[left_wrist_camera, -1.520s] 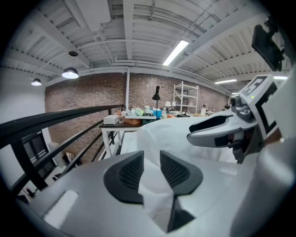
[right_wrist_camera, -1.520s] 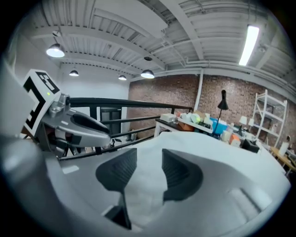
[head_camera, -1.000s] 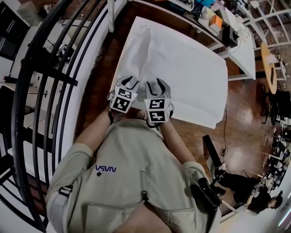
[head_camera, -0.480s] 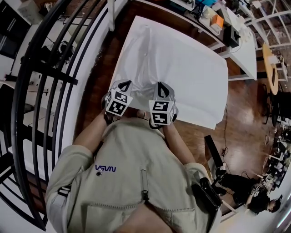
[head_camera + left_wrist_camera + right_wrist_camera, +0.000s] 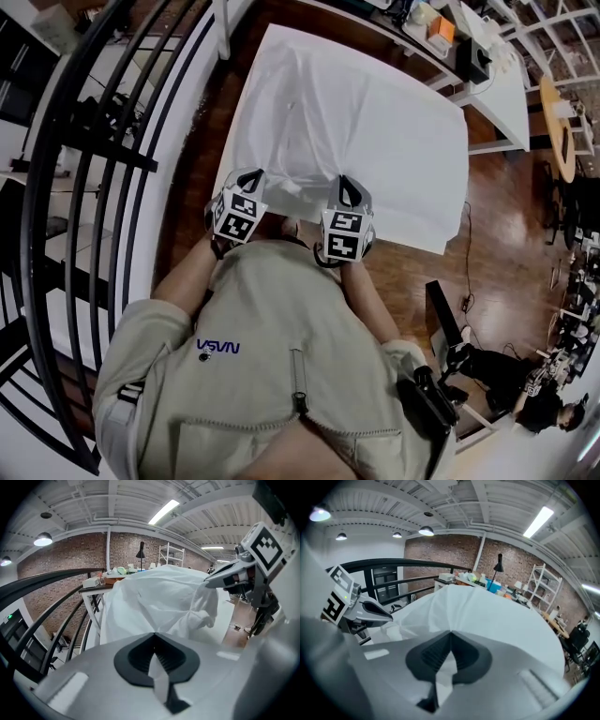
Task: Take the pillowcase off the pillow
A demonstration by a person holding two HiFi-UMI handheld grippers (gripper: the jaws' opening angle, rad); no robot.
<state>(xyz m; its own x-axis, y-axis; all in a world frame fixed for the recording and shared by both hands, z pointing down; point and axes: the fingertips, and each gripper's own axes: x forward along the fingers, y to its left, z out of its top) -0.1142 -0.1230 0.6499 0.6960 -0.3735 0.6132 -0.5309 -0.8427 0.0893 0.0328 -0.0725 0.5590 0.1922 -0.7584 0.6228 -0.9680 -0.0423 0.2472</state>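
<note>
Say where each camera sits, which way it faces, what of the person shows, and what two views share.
Head view: on the person's head, facing steeply down at the pillowcase; jacket, left gripper and right gripper show.
Left gripper view: on the left gripper, looking along its jaws, shut on pillowcase cloth; the right gripper shows at right.
Right gripper view: on the right gripper, jaws likewise shut on cloth; the left gripper shows at left.
Shared: both gripper views face the brick wall.

White surface (image 5: 412,159) stands on wooden floor (image 5: 506,216); filled white pillowcase (image 5: 281,131) lies along its left side.
</note>
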